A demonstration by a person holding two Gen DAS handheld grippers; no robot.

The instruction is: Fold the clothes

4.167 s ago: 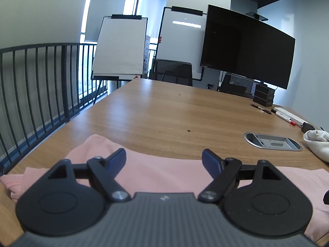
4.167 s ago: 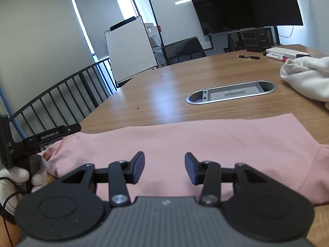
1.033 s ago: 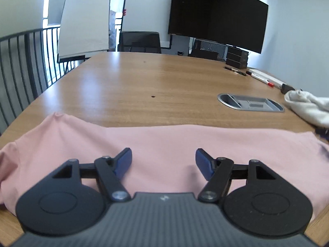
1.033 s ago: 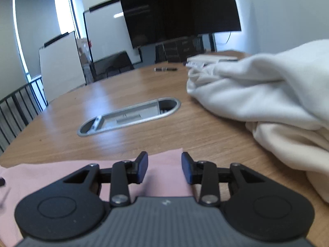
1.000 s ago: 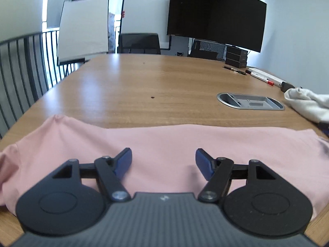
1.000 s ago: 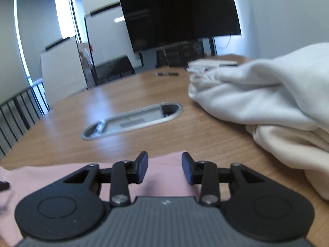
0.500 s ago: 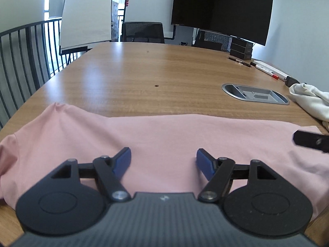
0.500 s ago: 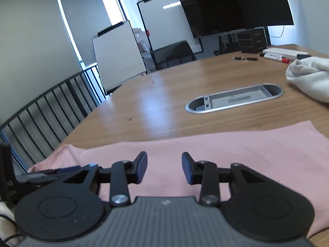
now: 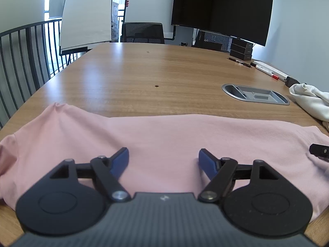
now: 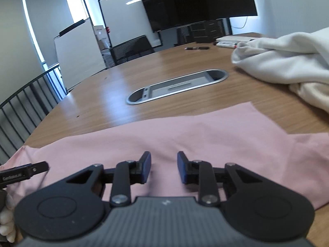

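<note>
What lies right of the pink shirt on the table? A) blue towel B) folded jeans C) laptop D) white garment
D: a crumpled white garment sits on the table just past the right end of the pink shirt, beyond the cable tray.

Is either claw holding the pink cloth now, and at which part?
Nothing is held. The left claw and right claw are both open above the flat pink cloth garment; the right jaws have just been closing, gripping nothing.
</note>
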